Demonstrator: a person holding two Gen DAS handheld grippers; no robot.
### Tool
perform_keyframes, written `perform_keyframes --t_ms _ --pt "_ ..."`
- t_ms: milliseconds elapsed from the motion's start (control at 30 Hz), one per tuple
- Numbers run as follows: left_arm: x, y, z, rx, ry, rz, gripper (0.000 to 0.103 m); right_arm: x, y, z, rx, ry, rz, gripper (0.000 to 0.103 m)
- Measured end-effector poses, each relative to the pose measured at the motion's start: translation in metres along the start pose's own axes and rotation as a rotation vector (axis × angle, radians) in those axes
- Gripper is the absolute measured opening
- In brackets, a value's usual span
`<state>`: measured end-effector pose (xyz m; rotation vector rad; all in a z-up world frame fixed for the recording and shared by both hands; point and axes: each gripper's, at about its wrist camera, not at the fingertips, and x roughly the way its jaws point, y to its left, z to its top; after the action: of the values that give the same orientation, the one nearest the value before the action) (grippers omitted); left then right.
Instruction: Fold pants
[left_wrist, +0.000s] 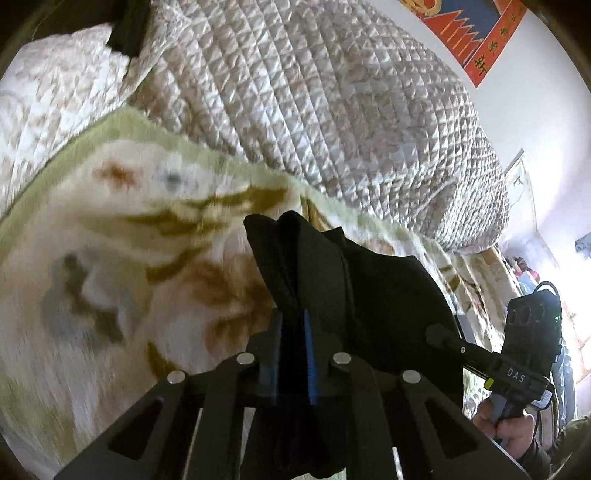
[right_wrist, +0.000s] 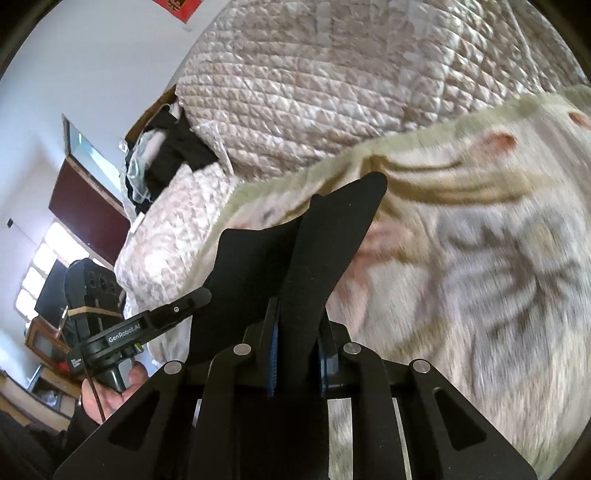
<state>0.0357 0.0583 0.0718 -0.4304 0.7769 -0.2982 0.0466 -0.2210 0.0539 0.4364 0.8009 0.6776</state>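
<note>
Black left gripper (left_wrist: 293, 354) with blue pads and silver screws, lettered "DAS".

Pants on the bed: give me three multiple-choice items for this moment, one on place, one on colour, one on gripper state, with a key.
1. Where is the quilt relative to the blanket?
A. beyond its far edge
B. folded under the pants
C. hanging on the wall

2. What colour are the pants?
A. white
B. black
C. red

3. How does the left gripper stand?
A. wide open, nothing in it
B. shut on the quilt
C. shut on the pants

Key: 1 A, the quilt is piled past the blanket's green border in both wrist views. 2 B, the cloth in both grippers is plain black. 3 C, black fabric is pinched between the blue pads; the right gripper grips the pants the same way.
</note>
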Motion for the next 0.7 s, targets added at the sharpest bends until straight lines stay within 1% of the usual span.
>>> perform_keyframes --t_ms 233,367,467,533,600,667,700 --pt "0.017 0.017 0.047 0.020 -0.039 0.040 0.012 0.043 0.002 0.046 -0.019 -0.008 0.013 0.016" --pt "0.038 0.030 0.063 0.027 -0.028 0.066 0.012 0.066 -0.004 0.061 -0.020 -0.004 0.009 0.016" --pt "0.063 0.045 0.064 0.018 0.015 0.095 0.012 0.091 -0.022 0.064 0.014 0.037 -0.018 0.017" --pt "0.079 0.057 0.060 0.011 0.044 0.147 0.013 0.105 -0.037 0.061 0.028 0.072 -0.093 0.020" --pt "0.086 0.068 0.055 -0.016 0.073 0.161 0.014 0.106 -0.046 0.059 0.047 0.087 -0.106 0.023" --pt "0.083 0.068 0.050 0.000 0.065 0.177 0.013 0.098 -0.048 0.056 0.023 0.071 -0.134 0.025" --pt "0.081 0.067 0.048 0.015 0.060 0.207 0.013 0.092 -0.046 0.055 -0.001 0.062 -0.160 0.025"
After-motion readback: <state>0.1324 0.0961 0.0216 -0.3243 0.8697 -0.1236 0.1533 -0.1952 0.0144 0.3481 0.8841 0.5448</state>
